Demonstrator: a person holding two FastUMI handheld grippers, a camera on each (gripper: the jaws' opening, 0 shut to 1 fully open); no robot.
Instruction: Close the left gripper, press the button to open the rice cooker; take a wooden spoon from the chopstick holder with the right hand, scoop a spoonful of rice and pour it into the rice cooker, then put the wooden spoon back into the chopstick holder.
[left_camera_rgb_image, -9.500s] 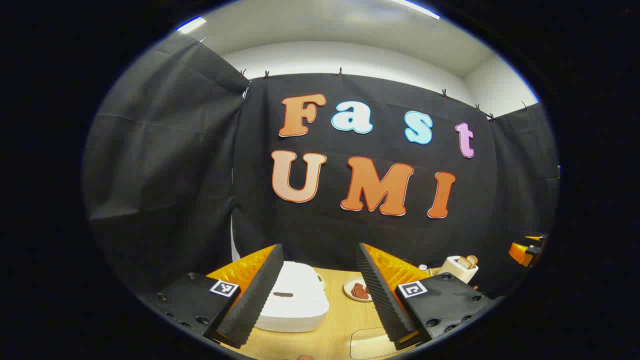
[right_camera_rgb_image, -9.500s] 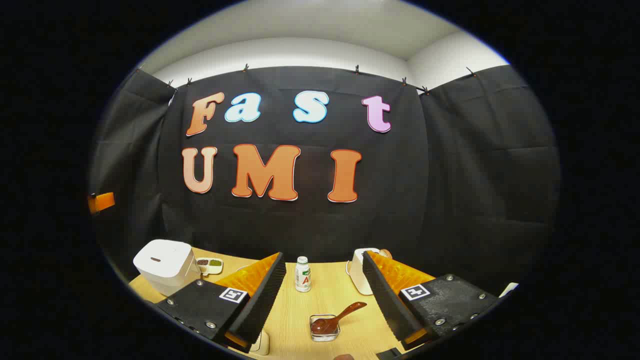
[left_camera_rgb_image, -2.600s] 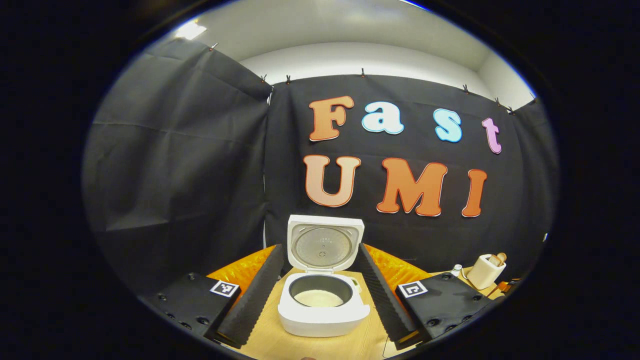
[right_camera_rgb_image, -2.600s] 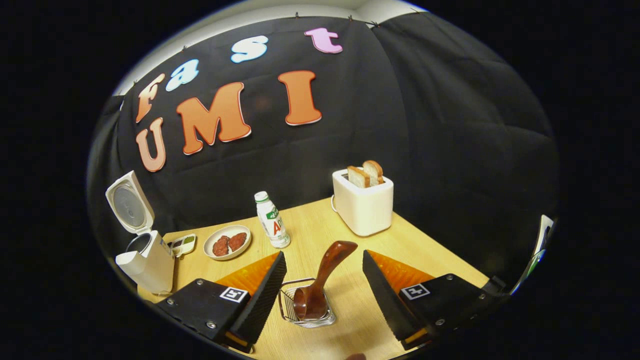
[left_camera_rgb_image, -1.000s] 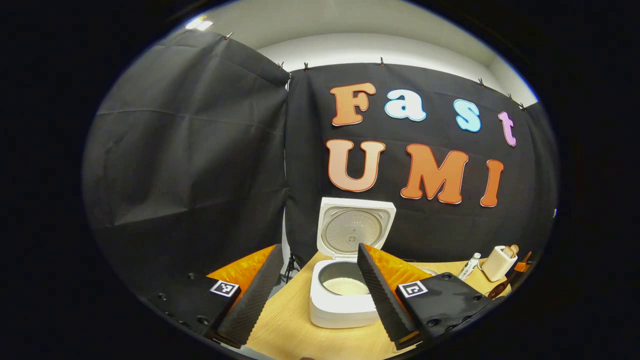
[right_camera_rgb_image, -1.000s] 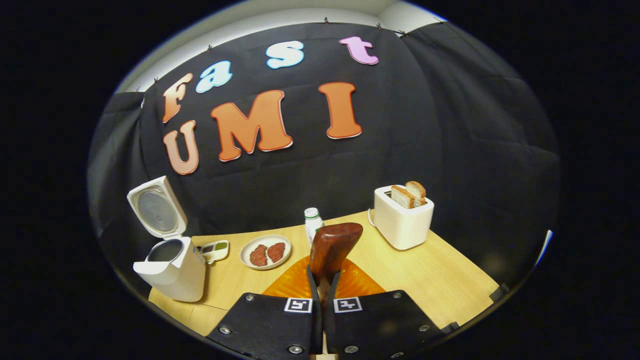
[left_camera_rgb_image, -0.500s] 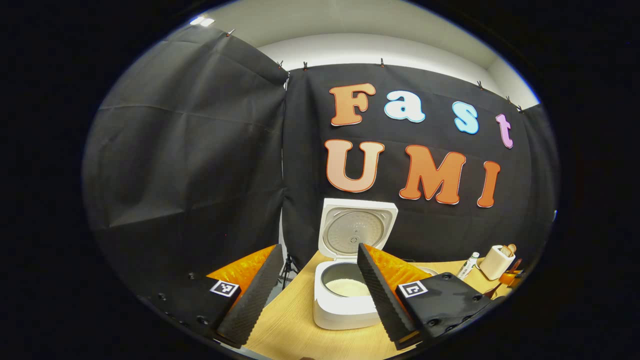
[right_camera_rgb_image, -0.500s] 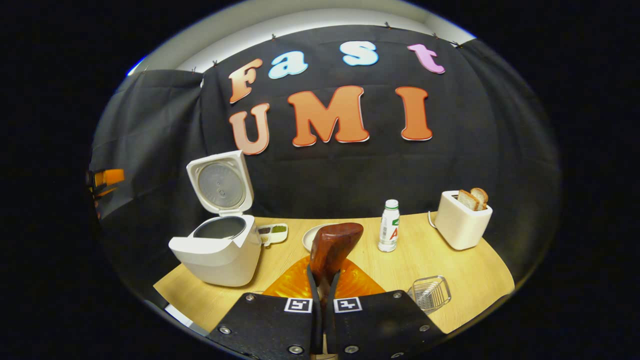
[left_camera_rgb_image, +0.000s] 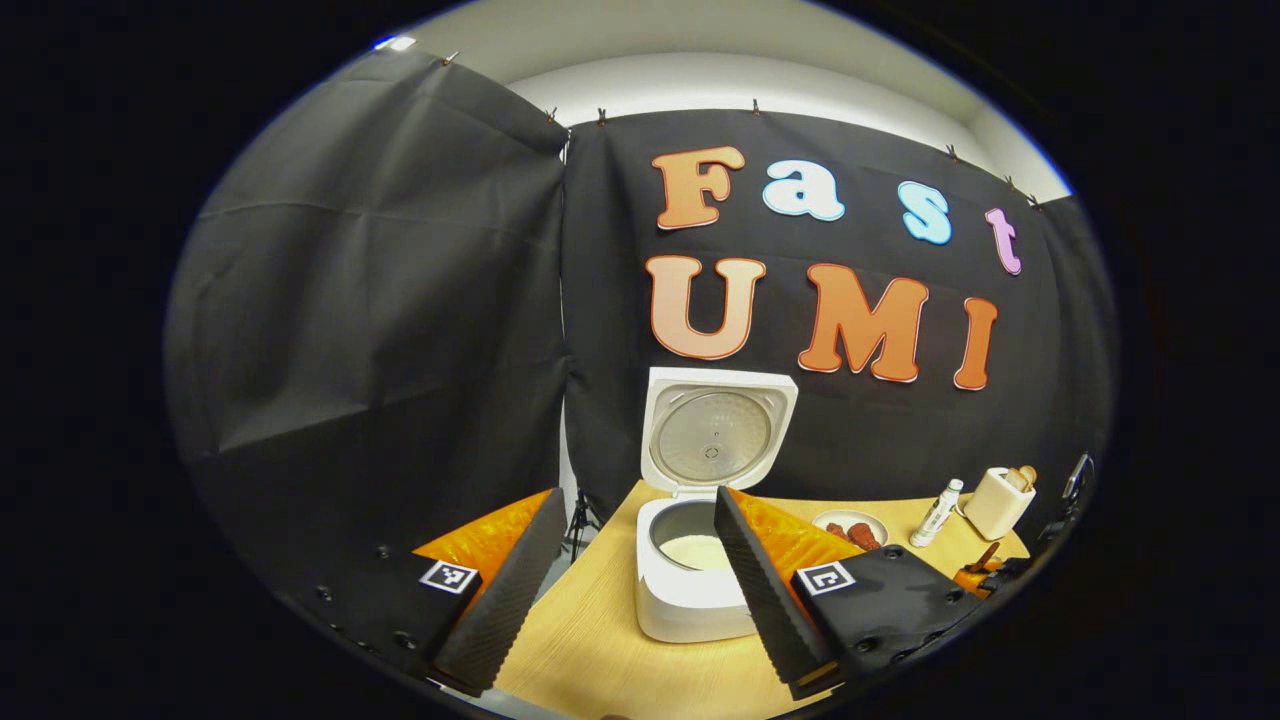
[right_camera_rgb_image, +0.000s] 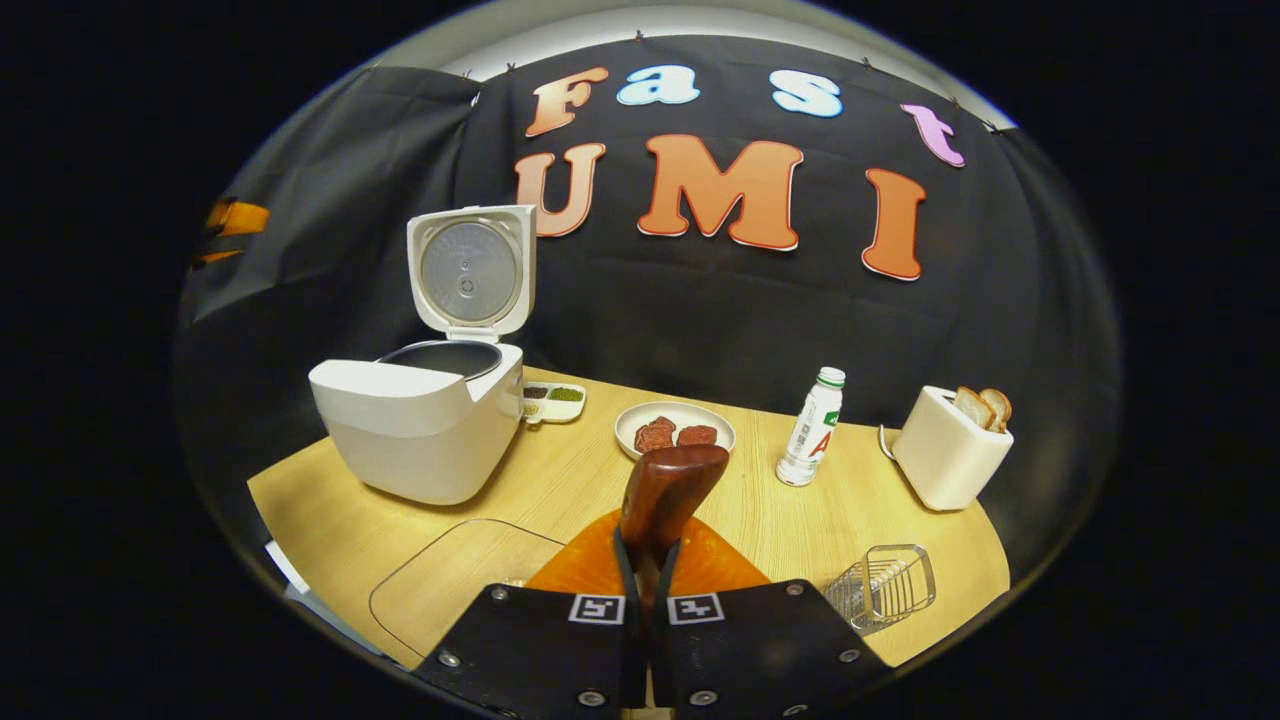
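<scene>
The white rice cooker (left_camera_rgb_image: 690, 600) stands with its lid (left_camera_rgb_image: 718, 432) up, and white rice (left_camera_rgb_image: 697, 550) lies in the pot. My left gripper (left_camera_rgb_image: 638, 500) is open in front of it, and nothing sits between its fingers. My right gripper (right_camera_rgb_image: 645, 545) is shut on the brown wooden spoon (right_camera_rgb_image: 668, 485), whose handle end sticks up past the fingertips; the bowl end is hidden. In the right gripper view the rice cooker (right_camera_rgb_image: 420, 435) is at the left, apart from the spoon. The wire chopstick holder (right_camera_rgb_image: 885, 588) stands at the lower right with no spoon in it.
A plate of meat (right_camera_rgb_image: 675, 428), a small bottle (right_camera_rgb_image: 812, 428), a toaster with bread (right_camera_rgb_image: 950, 450) and a little divided dish (right_camera_rgb_image: 553, 397) stand along the back of the wooden table (right_camera_rgb_image: 330, 520). A clear shallow container (right_camera_rgb_image: 460, 590) lies near the front left edge.
The cooker lid, down at first, now stands up. My right gripper has shut on the spoon, lifted it out of the holder and turned left toward the cooker. The left gripper stays open.
</scene>
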